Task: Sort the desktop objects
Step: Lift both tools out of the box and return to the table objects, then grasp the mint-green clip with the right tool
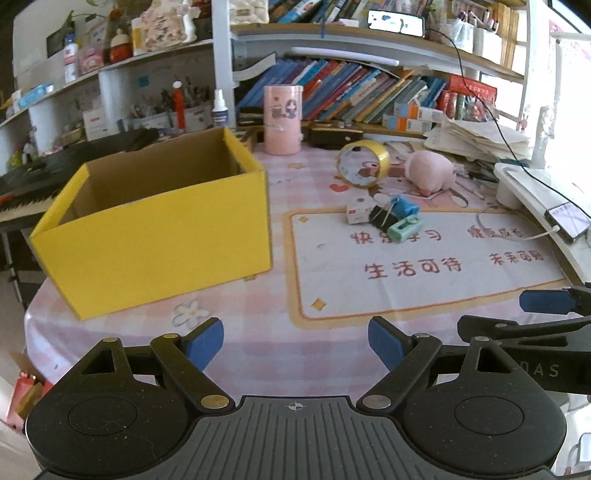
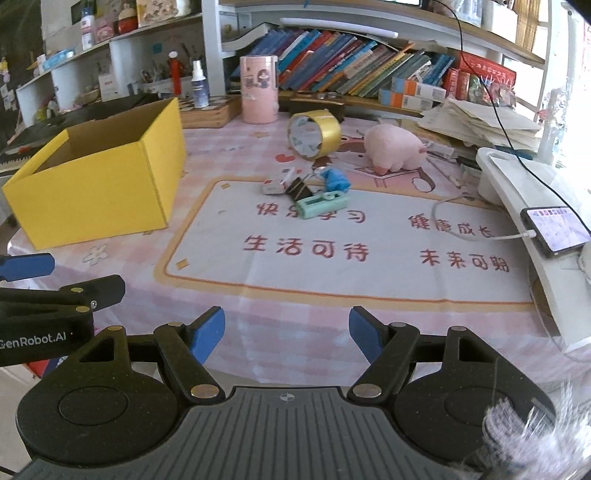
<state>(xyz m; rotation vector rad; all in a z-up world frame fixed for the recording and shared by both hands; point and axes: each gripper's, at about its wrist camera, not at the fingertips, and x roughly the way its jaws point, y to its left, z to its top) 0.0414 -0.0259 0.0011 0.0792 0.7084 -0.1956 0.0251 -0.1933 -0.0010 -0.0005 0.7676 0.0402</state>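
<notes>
Hovering low over the near table edge, both empty: left gripper [image 1: 295, 341] spread wide, right gripper [image 2: 286, 328] parted. Lying well ahead on the white printed mat: mint-green oblong plastic stapler [image 2: 323, 204], long axis crosswise, touching black binder clip [image 2: 298, 189]. Sitting nearer the right gripper; open yellow cardboard box [image 1: 162, 232] waiting left.

Surface: I see a desk under a pink checked cloth [image 2: 295, 314], with a printed mat [image 2: 332, 236] laid over it.
Shelving: I count 2 white shelf levels [image 1: 332, 35] behind the desk; a row of leaning books [image 2: 351, 62] fills the lower one.
Left side: a black keyboard [image 1: 44, 173] stands just beside the desk.
Right side: a white riser [image 2: 524, 192] sits near a paper stack [image 2: 480, 122].
Light: strong daylight comes from my right edge, washing it out.
</notes>
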